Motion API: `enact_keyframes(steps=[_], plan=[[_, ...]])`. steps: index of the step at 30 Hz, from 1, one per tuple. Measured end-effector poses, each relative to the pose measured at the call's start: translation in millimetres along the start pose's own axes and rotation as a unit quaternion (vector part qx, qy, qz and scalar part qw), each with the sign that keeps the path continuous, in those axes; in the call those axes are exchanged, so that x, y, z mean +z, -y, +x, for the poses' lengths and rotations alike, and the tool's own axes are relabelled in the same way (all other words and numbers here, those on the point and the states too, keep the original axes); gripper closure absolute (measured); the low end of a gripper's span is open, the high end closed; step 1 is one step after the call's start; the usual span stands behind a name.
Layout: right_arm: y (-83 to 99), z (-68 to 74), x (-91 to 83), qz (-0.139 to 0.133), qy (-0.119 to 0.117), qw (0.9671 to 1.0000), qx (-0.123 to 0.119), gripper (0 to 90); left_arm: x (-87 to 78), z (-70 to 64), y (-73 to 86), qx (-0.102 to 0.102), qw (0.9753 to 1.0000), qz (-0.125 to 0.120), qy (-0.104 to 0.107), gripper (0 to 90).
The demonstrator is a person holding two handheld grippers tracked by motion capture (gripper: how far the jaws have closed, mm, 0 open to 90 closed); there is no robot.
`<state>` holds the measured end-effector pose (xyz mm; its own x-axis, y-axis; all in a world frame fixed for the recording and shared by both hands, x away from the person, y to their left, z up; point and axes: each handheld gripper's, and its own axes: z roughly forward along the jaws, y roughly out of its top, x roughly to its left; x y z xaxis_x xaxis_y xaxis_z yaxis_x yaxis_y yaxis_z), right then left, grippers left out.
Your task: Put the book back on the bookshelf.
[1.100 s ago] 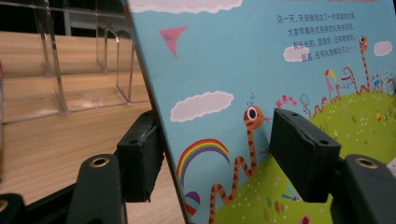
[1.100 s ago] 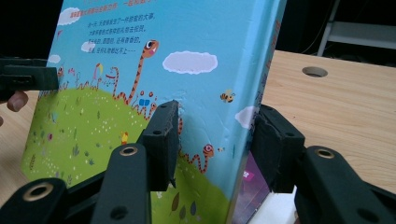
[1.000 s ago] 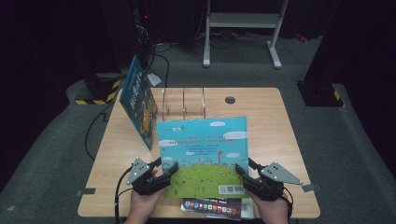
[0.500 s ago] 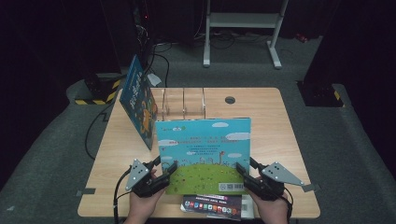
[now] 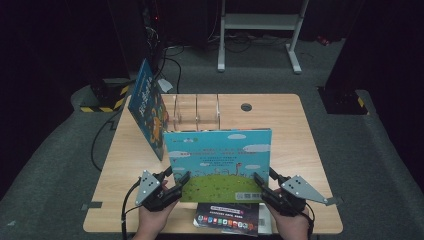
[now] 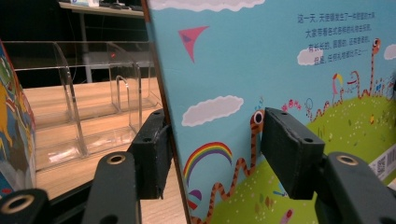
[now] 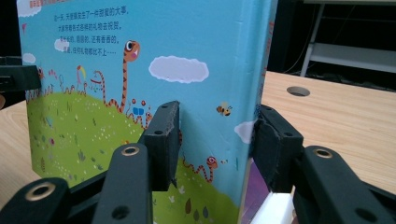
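Picture book [image 5: 218,162], the blue-and-green one with the striped snakes, stands raised near the table's six o'clock edge, its back cover toward the person and its top edge leaning a little away. It is the widest thing in hand, and both grippers meet it low down, one at each side edge.

Under it all lies the wooden table [image 5: 295,135], with a round cable hole toward one o'clock. At eleven o'clock a second blue book [image 5: 147,114] stands tilted against the clear rack [image 5: 196,112], whose dividers rise at twelve o'clock behind the held book. Flat on the table at six o'clock, just below the raised cover, lies a dark booklet [image 5: 227,218].

The left gripper [image 5: 179,181] takes the cover's seven o'clock corner. In the left gripper view its jaws straddle the book's edge [image 6: 205,116]: the far jaw sits against the hidden front, while the near one stands slightly off the printed face, so whether the grip is firm cannot be told.

The right gripper [image 5: 261,182] holds the five o'clock corner. In the right gripper view its jaws are closed on the book [image 7: 205,93], one pad on the back cover, the other behind the edge.
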<state>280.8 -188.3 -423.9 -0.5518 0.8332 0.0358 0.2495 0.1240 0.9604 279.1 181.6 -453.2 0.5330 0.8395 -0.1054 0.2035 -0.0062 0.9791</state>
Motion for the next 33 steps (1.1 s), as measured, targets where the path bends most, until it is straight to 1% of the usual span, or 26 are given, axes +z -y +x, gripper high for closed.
enact_keyframes(steps=[2, 5, 9, 10, 11, 14, 16, 18, 21, 22, 23, 24, 27, 29, 30, 33], plan=[[-0.8, 0.0, -1.1, -0.003, 0.002, 1.0000, 0.001, 54.6, -0.3, -0.4, -0.8, 0.000, 1.0000, -0.001, 0.001, 45.7], [-2.1, 0.7, -2.8, -0.010, 0.007, 0.9999, -0.004, 54.8, 0.0, -1.6, -1.7, 0.000, 1.0000, -0.002, 0.000, 46.7], [-3.4, 1.1, -4.7, -0.014, 0.011, 0.9998, -0.009, 55.1, 0.9, -3.5, -4.0, 0.004, 1.0000, -0.002, -0.002, 47.8], [-3.9, 1.3, -5.5, -0.017, 0.014, 0.9997, -0.011, 54.9, 1.5, -4.8, -4.9, 0.010, 0.9999, -0.004, -0.004, 47.7], [-3.9, 0.9, -6.0, -0.018, 0.016, 0.9996, -0.012, 54.9, 2.2, -5.3, -5.3, 0.010, 0.9999, -0.003, -0.003, 47.8], [-3.7, -0.5, -7.3, -0.021, 0.021, 0.9995, -0.008, 54.8, 4.4, -6.7, -6.9, 0.008, 1.0000, -0.001, -0.001, 47.8], [-3.8, -0.8, -8.3, -0.026, 0.024, 0.9994, -0.008, 54.7, 5.6, -7.5, -8.7, 0.017, 0.9998, -0.006, -0.001, 47.8], [-4.4, -1.9, -9.5, -0.030, 0.025, 0.9992, -0.010, 54.6, 7.7, -7.3, -12.1, 0.019, 0.9998, -0.008, 0.002, 47.9], [-5.6, -3.8, -8.2, -0.033, 0.028, 0.9991, -0.004, 54.6, 10.0, -6.7, -15.6, 0.023, 0.9997, -0.008, 0.001, 47.8], [-6.0, -4.5, -7.3, -0.034, 0.029, 0.9990, -0.002, 54.6, 13.6, -5.2, -17.9, 0.026, 0.9996, -0.009, 0.001, 47.9], [-6.0, -4.5, -7.3, -0.034, 0.029, 0.9990, -0.002, 54.6, 13.6, -5.2, -17.9, 0.026, 0.9996, -0.009, 0.001, 47.9], [-7.3, -6.5, -4.8, -0.036, 0.032, 0.9988, -0.005, 54.5, 16.0, -4.0, -18.6, 0.025, 0.9996, -0.009, 0.003, 47.9], [-11.2, -9.3, -0.8, -0.035, 0.038, 0.9986, -0.005, 54.3, 25.6, 2.4, -23.3, 0.026, 0.9996, -0.006, 0.009, 48.0], [-14.9, -11.4, 3.1, -0.040, 0.041, 0.9983, -0.007, 54.2, 28.0, 4.1, -25.2, 0.027, 0.9995, -0.009, 0.009, 47.9], [-17.4, -12.6, 5.9, -0.040, 0.041, 0.9983, -0.006, 53.9, 32.3, 7.9, -29.6, 0.030, 0.9995, -0.012, 0.007, 48.0], [-24.9, -16.4, 14.7, -0.041, 0.042, 0.9982, -0.010, 54.0, 38.9, 15.1, -32.9, 0.032, 0.9993, -0.019, 0.005, 48.0]])
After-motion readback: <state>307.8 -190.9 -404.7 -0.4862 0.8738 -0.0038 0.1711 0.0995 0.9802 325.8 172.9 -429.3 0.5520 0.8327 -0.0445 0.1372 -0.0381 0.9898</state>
